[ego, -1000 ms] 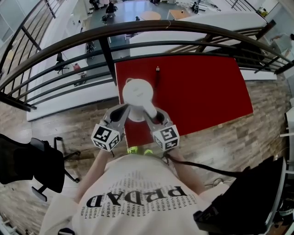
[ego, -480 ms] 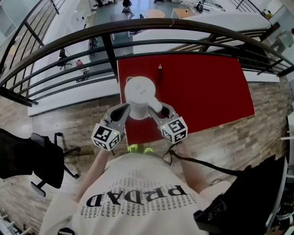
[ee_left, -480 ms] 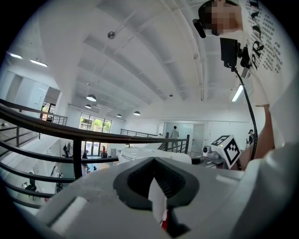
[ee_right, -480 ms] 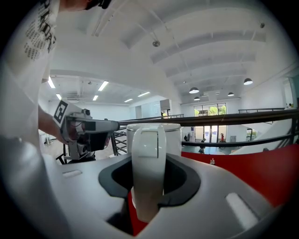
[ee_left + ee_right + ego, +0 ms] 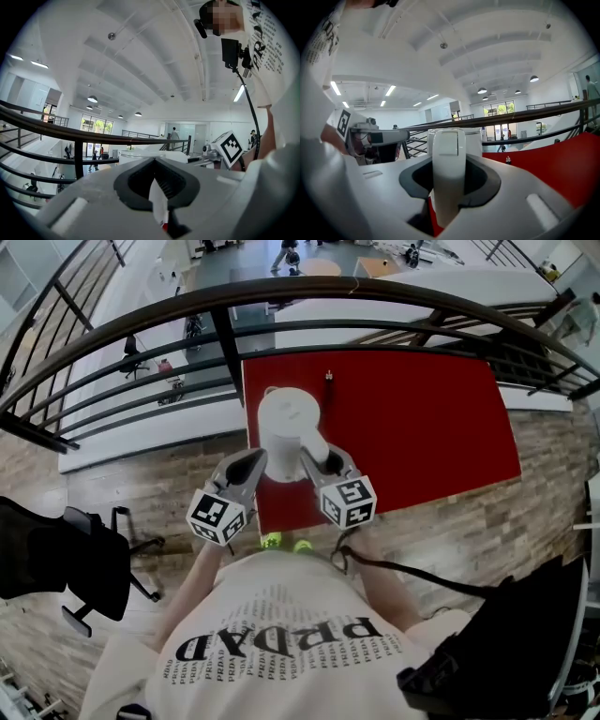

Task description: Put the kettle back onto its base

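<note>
A white kettle is at the near left corner of the red table. My right gripper is shut on its white handle, which stands upright between the jaws, with the kettle body just behind. My left gripper lies close against the kettle's left side. Its jaws meet at the tips with nothing held, and the kettle's lid shows just beyond them. No base is visible. Whether the kettle rests on anything under it is hidden.
A small dark object stands on the table behind the kettle. A curved black railing runs just past the table's far and left edges, above a lower floor. A black office chair stands at the left on the wooden floor.
The right gripper's marker cube has shifted slightly to the right. The kettle stays at the same table corner, and the left gripper has not moved.
</note>
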Demonstrator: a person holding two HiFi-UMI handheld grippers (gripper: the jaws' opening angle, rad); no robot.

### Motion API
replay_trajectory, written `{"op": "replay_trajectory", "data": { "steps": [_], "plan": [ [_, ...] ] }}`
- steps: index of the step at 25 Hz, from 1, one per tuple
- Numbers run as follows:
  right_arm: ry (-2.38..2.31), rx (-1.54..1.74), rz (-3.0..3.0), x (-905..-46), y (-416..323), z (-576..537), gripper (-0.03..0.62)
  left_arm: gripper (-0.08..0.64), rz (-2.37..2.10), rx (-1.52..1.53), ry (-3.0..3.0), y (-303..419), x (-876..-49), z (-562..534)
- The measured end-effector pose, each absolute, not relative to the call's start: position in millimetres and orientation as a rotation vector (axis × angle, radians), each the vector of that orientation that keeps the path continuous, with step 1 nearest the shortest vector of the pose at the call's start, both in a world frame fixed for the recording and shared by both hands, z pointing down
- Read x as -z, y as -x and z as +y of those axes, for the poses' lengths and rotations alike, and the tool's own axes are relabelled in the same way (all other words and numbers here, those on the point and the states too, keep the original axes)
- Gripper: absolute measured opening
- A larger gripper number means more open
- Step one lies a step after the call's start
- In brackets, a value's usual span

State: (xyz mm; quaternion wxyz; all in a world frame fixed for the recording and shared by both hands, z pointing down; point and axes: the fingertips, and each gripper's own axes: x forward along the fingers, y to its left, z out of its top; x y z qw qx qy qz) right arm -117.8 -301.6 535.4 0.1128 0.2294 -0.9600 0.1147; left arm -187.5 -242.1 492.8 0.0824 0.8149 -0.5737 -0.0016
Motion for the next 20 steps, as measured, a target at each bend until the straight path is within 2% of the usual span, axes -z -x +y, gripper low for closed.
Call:
{"op": "replay_trajectory", "data": {
  "steps": [14,20],
  "plan": [
    [-0.789,-0.344,-2.825,-525,135,-315,0.121,0.006,-1.777,0.008,-2.391,211,-489,-230],
    [-0.754,-0.224,-2.841,-529,147,-297,0.123,0.006,-1.784,0.014,-2.385,213,-487,-228]
  ]
}}
